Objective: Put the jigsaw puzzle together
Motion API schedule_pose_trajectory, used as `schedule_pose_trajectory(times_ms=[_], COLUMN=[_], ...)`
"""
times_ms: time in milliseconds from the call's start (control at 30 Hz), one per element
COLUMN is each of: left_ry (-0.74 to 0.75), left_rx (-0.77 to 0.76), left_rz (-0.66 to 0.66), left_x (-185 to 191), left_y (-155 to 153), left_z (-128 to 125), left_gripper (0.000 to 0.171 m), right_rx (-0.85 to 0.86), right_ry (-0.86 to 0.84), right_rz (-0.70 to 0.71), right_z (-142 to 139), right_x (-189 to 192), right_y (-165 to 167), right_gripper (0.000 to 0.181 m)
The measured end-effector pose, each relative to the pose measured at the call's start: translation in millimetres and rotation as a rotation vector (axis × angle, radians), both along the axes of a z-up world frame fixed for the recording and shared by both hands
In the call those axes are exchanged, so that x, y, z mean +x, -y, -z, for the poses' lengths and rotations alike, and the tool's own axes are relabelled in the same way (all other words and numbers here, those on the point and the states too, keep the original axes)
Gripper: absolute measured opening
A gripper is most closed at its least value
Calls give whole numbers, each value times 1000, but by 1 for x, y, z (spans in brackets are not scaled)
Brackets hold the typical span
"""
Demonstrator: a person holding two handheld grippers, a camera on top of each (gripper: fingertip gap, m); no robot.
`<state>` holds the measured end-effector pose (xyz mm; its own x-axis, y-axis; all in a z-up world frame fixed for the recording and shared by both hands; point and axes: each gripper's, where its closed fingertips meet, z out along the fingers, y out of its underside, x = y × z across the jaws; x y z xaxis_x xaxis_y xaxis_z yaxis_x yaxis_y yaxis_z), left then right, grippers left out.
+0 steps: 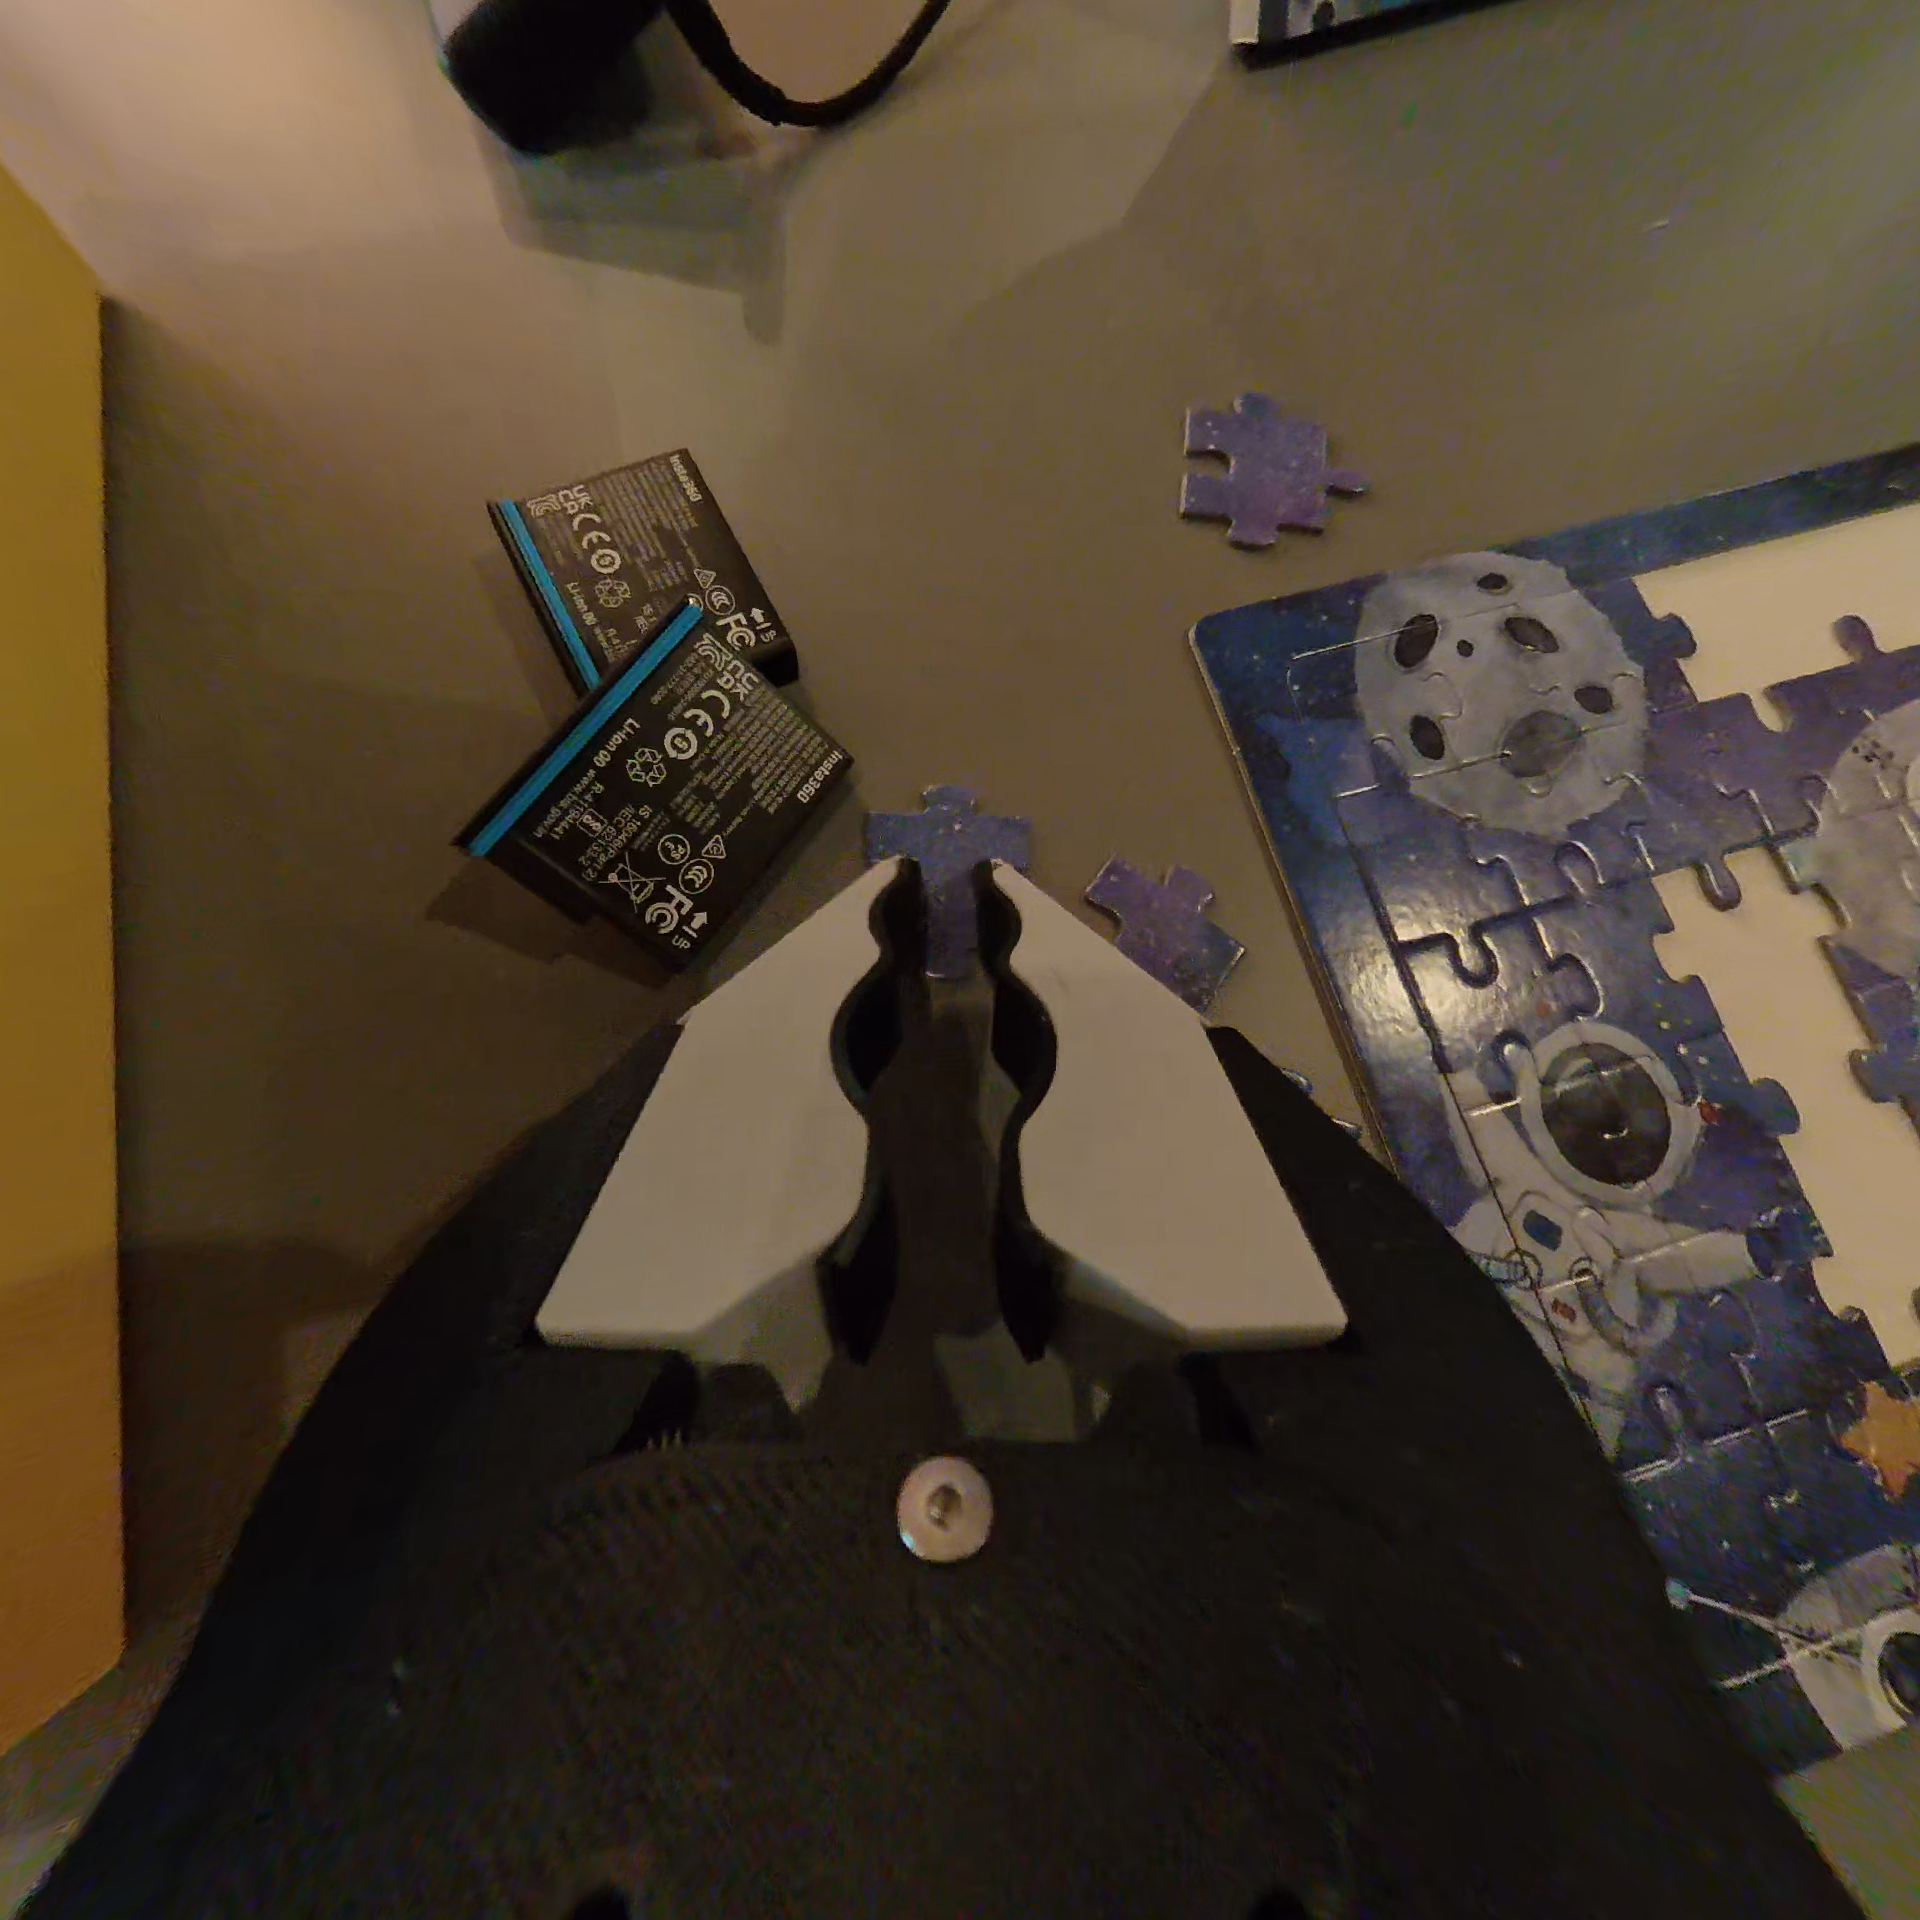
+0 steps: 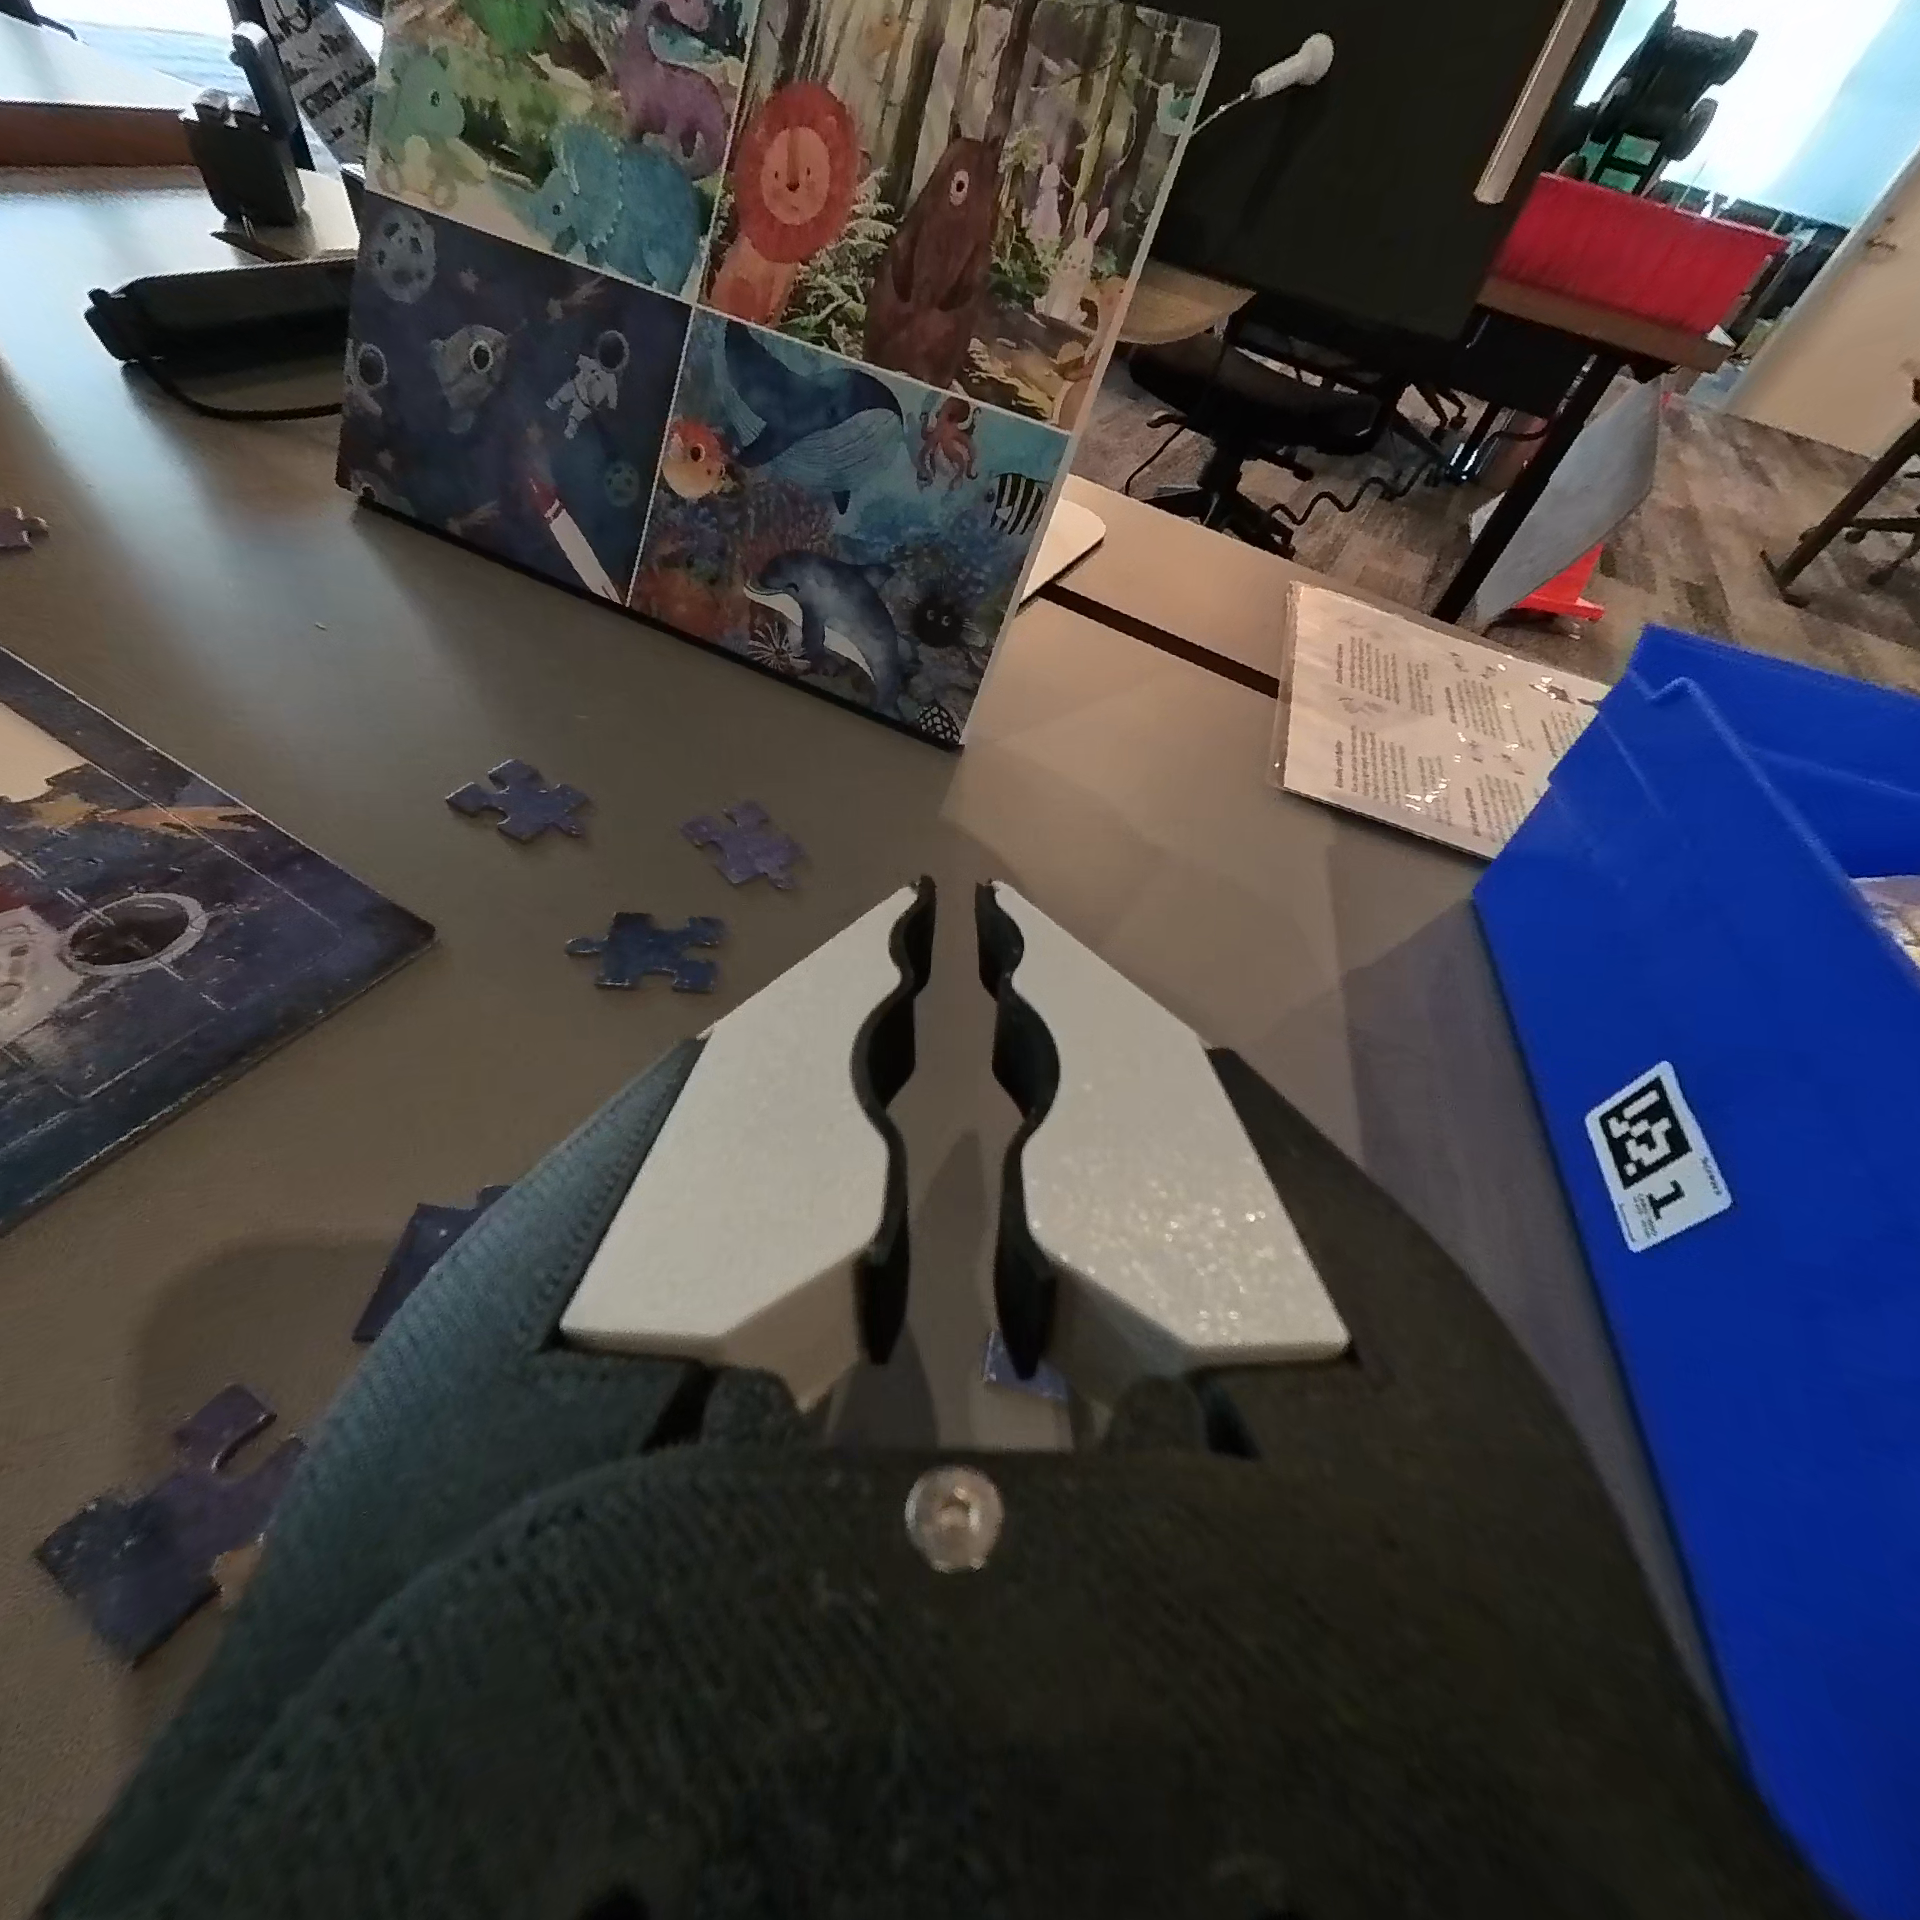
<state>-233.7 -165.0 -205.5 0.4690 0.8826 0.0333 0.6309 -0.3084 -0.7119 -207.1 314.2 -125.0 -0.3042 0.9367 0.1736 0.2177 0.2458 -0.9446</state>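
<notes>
My left gripper (image 1: pixel 948 868) pinches a dark blue jigsaw piece (image 1: pixel 951 831) by its tab (thin, light card, so I judge an edge grip best). Right gripper (image 2: pixel 951 886) is nearly closed, holding nothing. Beyond, loose pieces (image 2: pixel 520 798) lie beside the half-filled puzzle tray (image 1: pixel 1262 748); farther off, two black batteries (image 1: pixel 665 800).

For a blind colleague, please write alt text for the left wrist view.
The left gripper is shut on a blue puzzle piece above a grey table. The partly finished space puzzle lies at right, two black batteries at left, and two loose pieces nearby.
</notes>
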Motion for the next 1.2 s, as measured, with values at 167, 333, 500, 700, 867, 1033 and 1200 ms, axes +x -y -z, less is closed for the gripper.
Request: schedule_pose_trajectory(times_ms=[167, 333, 500, 700, 867, 1033, 1200], left_ry=[-1, -78, -174, -167, -112, -61, -57], left_rx=[25, 49, 77, 33, -156, -128, -128], left_rz=[17, 69, 317, 837, 1087, 1161, 1169], left_x=[2, 7, 27, 72, 77, 80, 80], left_y=[-2, -16, -79, -190, -233, -240, -239], left_z=[-2, -20, -51, -54, -15, -5, -1], left_gripper=[8, 8, 8, 8, 8, 8, 0], right_rx=[0, 2, -19, -7, -1, -6, 19], right_ry=[-1, 2, 8, 11, -14, -11, -27], right_rz=[-2, 7, 11, -5, -13, -56, -98], right_z=[0, 1, 2, 3, -3, -4, -7], right_x=[0, 0, -1, -1, 1, 2, 4], right_y=[1, -2, -4, 1, 3, 14, 28], right_gripper=[6, 6, 7, 6, 6, 6, 6])
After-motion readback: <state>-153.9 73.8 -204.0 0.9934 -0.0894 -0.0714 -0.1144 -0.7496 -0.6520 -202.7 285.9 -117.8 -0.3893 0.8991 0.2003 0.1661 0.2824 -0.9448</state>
